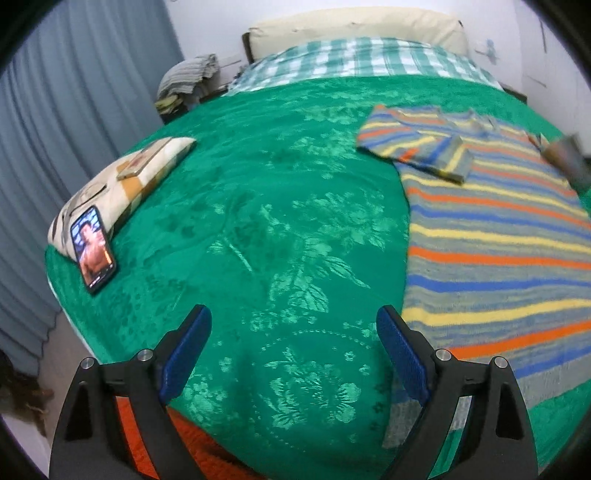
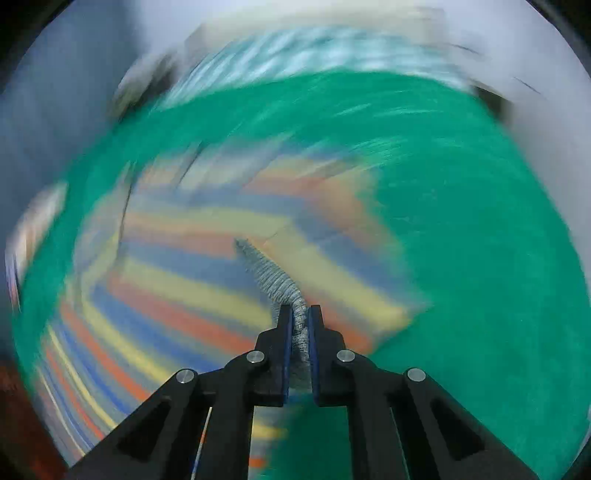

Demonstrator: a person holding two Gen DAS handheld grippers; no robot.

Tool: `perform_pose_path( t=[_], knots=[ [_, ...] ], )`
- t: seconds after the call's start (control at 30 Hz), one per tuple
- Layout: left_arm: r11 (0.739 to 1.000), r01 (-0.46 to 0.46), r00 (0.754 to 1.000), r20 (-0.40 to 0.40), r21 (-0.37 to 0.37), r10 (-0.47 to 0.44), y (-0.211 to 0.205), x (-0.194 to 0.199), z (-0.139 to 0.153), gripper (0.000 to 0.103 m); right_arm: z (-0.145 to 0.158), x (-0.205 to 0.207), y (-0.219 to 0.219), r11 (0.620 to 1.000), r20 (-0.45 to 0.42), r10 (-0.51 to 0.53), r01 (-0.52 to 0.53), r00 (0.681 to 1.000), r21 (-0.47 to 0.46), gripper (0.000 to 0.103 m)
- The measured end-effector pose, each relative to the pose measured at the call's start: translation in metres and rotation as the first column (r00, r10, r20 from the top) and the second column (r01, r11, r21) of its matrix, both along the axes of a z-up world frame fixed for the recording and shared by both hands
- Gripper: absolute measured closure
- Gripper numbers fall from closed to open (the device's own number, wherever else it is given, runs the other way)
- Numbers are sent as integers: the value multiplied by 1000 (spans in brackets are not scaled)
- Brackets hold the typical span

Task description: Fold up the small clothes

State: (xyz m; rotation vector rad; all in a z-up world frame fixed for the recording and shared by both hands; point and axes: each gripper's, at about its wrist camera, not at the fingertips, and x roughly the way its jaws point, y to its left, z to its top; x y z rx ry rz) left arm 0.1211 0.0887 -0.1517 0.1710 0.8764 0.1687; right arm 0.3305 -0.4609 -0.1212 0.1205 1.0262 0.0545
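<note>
A striped shirt (image 1: 498,236) in grey, yellow, orange and blue lies flat on the green bedspread (image 1: 280,221) at the right of the left wrist view, with its left sleeve (image 1: 417,147) folded in over the chest. My left gripper (image 1: 293,321) hangs open above bare bedspread to the left of the shirt's hem, nothing between its fingers. In the right wrist view, heavily blurred, my right gripper (image 2: 301,314) is shut on a grey ribbed edge (image 2: 273,277) of the shirt (image 2: 207,258), which stretches away from the jaws. A blurred dark shape (image 1: 569,158) shows at the shirt's far right edge.
A phone (image 1: 93,248) with a lit screen leans against a patterned pillow (image 1: 125,184) at the bed's left edge. A checked blanket (image 1: 362,61) and a cream headboard cushion (image 1: 354,29) lie at the far end. Grey curtains (image 1: 55,129) hang on the left.
</note>
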Motion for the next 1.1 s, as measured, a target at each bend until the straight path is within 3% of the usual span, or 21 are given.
perform_pose_path(
  t=[0.07,0.1,0.17,0.2,0.3,0.53,0.8,0.93,1.0,1.1],
  knots=[
    [1000,3,1000,-13,-1,-3,-2,0,-3,11,20,-14,-74,970,43,-222,216,974,110,95],
    [1000,2,1000,-18,-6,-2,-3,0,-4,11,24,-26,-112,930,41,-338,327,940,167,95],
    [1000,-6,1000,-29,-21,5,-2,1,-6,11,18,-50,-170,853,2,-489,478,872,208,95],
    [1000,-10,999,-34,-26,10,-1,2,-7,11,13,-55,-182,842,-16,-509,502,861,198,95],
    [998,-43,997,-61,-55,39,4,4,-11,11,-10,-68,-200,821,-77,-535,539,842,187,95],
    [984,-127,988,-101,-127,115,26,6,-17,11,-15,-79,-208,800,-65,-593,596,803,67,99],
    [985,-124,988,-110,-120,111,25,6,-19,12,-29,-82,-196,832,-77,-550,539,831,-132,100],
    [993,-84,990,-118,-78,75,16,5,-17,12,-32,-93,-200,840,-55,-538,529,841,-125,100],
    [998,-51,993,-112,-45,45,9,3,-9,12,-28,-106,-205,831,-42,-553,547,832,-101,79],
    [1000,1,996,-91,-31,-4,0,0,9,12,-12,-131,-214,803,-19,-593,590,805,-83,61]
  ],
)
